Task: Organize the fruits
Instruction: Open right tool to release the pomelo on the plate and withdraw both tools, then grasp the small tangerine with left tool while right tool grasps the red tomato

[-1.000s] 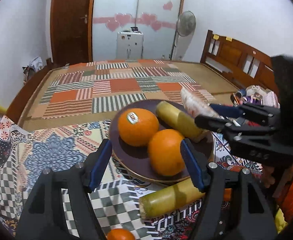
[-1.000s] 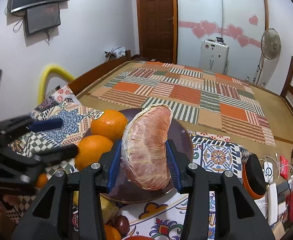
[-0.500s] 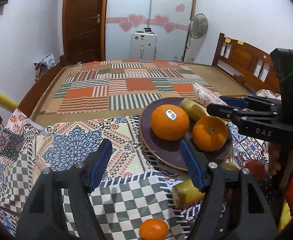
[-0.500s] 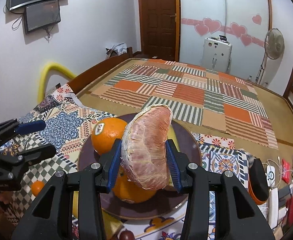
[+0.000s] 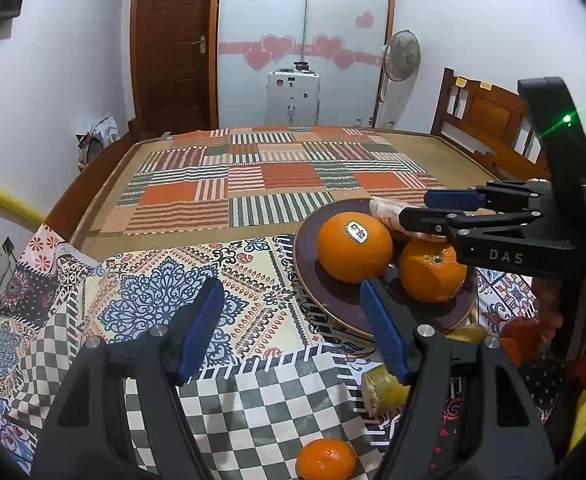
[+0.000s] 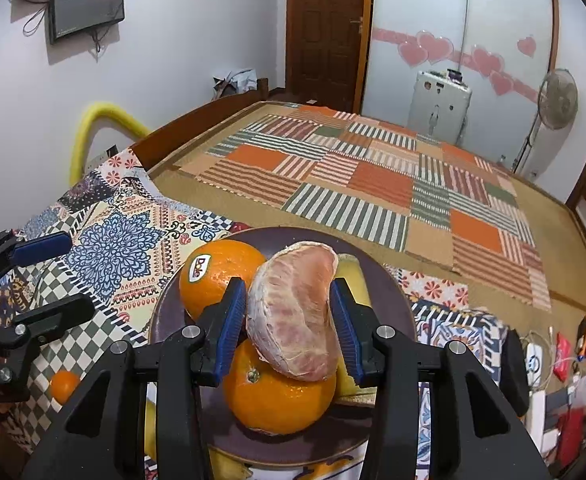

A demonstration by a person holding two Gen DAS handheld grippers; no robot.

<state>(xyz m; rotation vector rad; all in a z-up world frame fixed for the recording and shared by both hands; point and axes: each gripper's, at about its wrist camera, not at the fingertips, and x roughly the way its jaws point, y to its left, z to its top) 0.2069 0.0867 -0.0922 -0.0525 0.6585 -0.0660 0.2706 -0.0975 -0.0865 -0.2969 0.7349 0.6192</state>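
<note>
Clearly "Dole" on orange (image 6: pixel 221 280); right gripper (image 6: pixel 293 328) jaws clamping pomelo segment (image 6: pixel 295 320), left gripper (image 5: pixel 289 328) jaws apart.

Plate (image 6: pixel 393 292) crowded: two oranges (image 6: pixel 221 276) block centre; bare patterned cloth (image 5: pixel 153 292) left gives open passage.

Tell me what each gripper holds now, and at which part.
The right gripper holds the peeled pomelo segment, pads on its two flat sides near the middle, above the plate. The left gripper holds nothing.
</note>
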